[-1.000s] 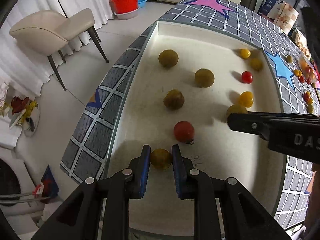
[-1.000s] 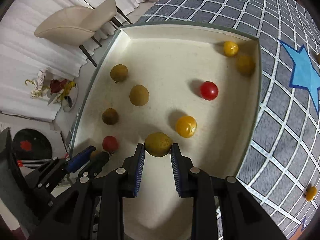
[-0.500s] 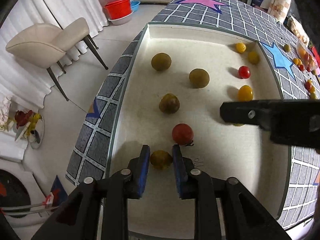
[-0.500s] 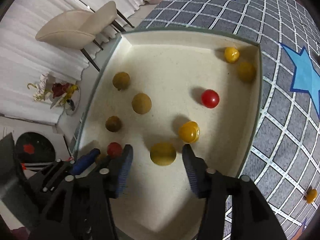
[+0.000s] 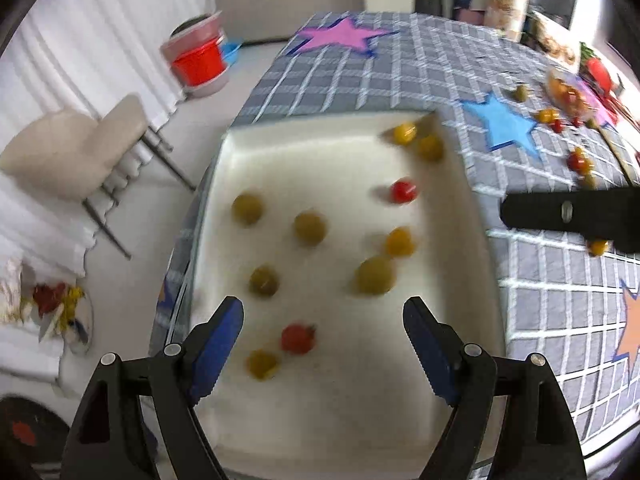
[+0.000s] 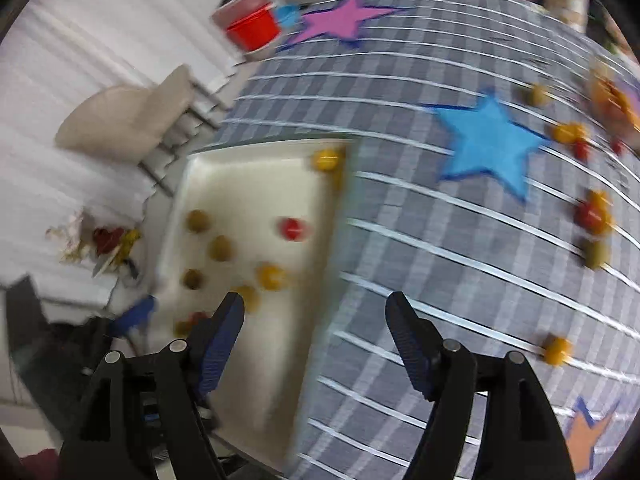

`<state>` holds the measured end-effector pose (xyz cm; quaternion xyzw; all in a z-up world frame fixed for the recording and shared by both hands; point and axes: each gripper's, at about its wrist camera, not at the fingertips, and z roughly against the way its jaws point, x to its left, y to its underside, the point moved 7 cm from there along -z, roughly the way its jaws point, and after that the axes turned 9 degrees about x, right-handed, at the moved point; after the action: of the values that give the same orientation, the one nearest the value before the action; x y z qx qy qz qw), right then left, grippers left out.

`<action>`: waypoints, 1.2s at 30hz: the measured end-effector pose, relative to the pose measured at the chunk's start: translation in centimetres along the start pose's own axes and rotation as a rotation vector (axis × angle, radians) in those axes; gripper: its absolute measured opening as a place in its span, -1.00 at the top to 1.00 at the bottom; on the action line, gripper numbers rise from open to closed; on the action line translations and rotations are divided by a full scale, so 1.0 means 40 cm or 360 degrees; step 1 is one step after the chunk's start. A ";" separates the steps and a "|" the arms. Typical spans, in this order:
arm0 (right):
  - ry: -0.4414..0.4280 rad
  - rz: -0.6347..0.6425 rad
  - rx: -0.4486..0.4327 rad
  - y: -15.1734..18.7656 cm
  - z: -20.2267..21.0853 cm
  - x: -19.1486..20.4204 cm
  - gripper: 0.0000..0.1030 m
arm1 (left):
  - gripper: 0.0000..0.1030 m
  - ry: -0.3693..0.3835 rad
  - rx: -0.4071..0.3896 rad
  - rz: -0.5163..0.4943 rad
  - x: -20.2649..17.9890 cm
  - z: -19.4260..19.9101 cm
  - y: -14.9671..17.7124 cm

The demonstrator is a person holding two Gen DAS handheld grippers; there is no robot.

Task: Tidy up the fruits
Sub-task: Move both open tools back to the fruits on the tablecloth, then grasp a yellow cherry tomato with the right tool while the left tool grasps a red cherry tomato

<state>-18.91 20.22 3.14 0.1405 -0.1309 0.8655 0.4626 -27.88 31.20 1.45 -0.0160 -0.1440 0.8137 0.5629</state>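
Note:
A white tray [image 5: 340, 420] on the checked cloth holds several small fruits. My left gripper [image 5: 323, 314] hovers above its near end, jaws opening wide, nothing pressed between the pads. Below it lie a yellow-green fruit [image 5: 262, 364] and a red tomato [image 5: 298, 338]. A larger green-yellow fruit [image 5: 375, 276] rests mid-tray. My right gripper [image 6: 314, 308] hangs over the tray's right rim [image 6: 320, 340], jaws opening and empty. Its black finger [image 5: 568, 214] crosses the right of the left wrist view. More loose fruits, such as a yellow one [image 6: 556, 350], lie on the cloth.
The grey checked tablecloth [image 6: 440, 240] with a blue star [image 6: 486, 140] stretches right of the tray. A beige chair [image 5: 76, 148] and red basins [image 5: 198, 62] stand on the floor to the left. Food packets [image 5: 560, 40] crowd the far right of the table.
Both grippers let go of their fruits and opened wide. Both rose and drew back from the tray floor; the right one swung right, past the tray's rim. The released fruits stay in the tray.

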 end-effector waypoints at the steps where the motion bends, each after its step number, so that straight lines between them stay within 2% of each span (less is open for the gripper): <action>1: 0.0033 -0.0041 -0.0010 0.011 0.012 -0.038 -0.49 | -0.62 0.0006 -0.0016 -0.0027 -0.015 0.007 -0.012; 10: 0.0302 -0.0359 -0.0104 0.137 0.088 -0.303 -0.49 | -0.62 0.0129 -0.0114 -0.0265 -0.209 0.055 -0.144; 15: 0.0357 -0.0507 -0.0125 0.186 0.089 -0.401 -0.48 | -0.62 0.0189 -0.0071 -0.0446 -0.342 0.033 -0.200; 23: 0.0333 -0.0497 -0.0164 0.180 0.066 -0.419 -0.21 | -0.62 0.0248 -0.0037 -0.0665 -0.510 -0.061 -0.258; 30: 0.0318 -0.0453 -0.0198 0.166 0.053 -0.414 -0.16 | -0.62 0.0321 -0.0046 -0.0746 -0.601 -0.099 -0.296; 36: 0.0337 -0.0434 -0.0231 0.149 0.041 -0.420 0.00 | -0.62 0.0362 -0.0027 -0.0764 -0.658 -0.123 -0.321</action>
<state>-14.75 3.57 -2.03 0.0313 -0.1233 0.7930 0.5958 -5.64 12.21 -3.60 -0.0775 -0.0861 0.6487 0.7521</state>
